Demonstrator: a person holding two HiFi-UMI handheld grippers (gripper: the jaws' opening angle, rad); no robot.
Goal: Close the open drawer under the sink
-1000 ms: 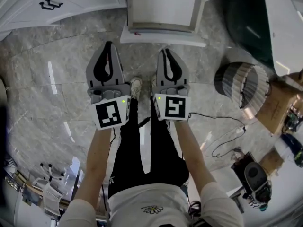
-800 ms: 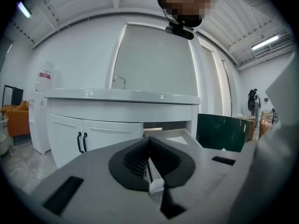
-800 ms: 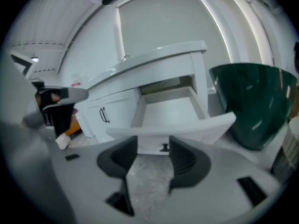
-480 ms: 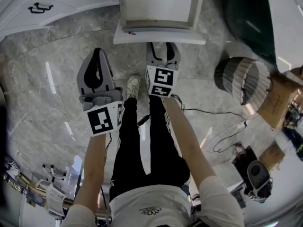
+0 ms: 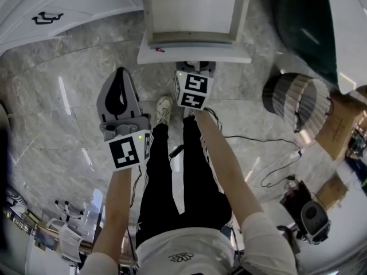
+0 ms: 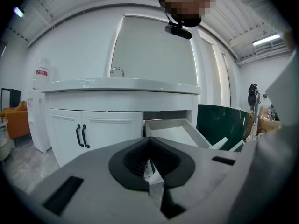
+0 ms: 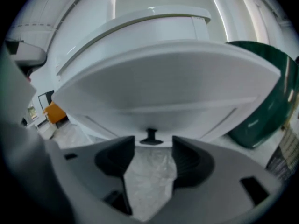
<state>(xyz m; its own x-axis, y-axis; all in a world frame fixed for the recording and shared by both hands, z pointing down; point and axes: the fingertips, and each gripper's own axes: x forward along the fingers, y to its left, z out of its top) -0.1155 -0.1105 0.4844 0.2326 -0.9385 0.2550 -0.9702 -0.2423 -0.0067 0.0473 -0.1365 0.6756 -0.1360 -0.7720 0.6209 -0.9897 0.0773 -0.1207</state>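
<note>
Closest to me, the left gripper (image 6: pixel 150 143) hangs over the marble floor (image 5: pixel 69 85), its fingers pressed together with nothing between them. Beside it, the right gripper (image 7: pixel 152 146) reaches further ahead and tips downward, right up at the front of the drawer (image 5: pixel 195 53). Its fingers have just been opening and stand wide apart. The small black handle (image 7: pixel 150 136) on the drawer front sits just past the tips, in line with the gap, and neither finger presses on it. Only floor shows between them.

The drawer is pulled well out of the white cabinet (image 6: pixel 60 125), its inside bare and pale as far as I can see. It sits just right of two closed doors with black handles (image 6: pixel 81 135), directly under the white bench (image 6: pixel 121 84). A curved tap (image 6: pixel 117 70) rises from the bench top. A dark green tub (image 6: pixel 217 122) stands right of the drawer.
</note>
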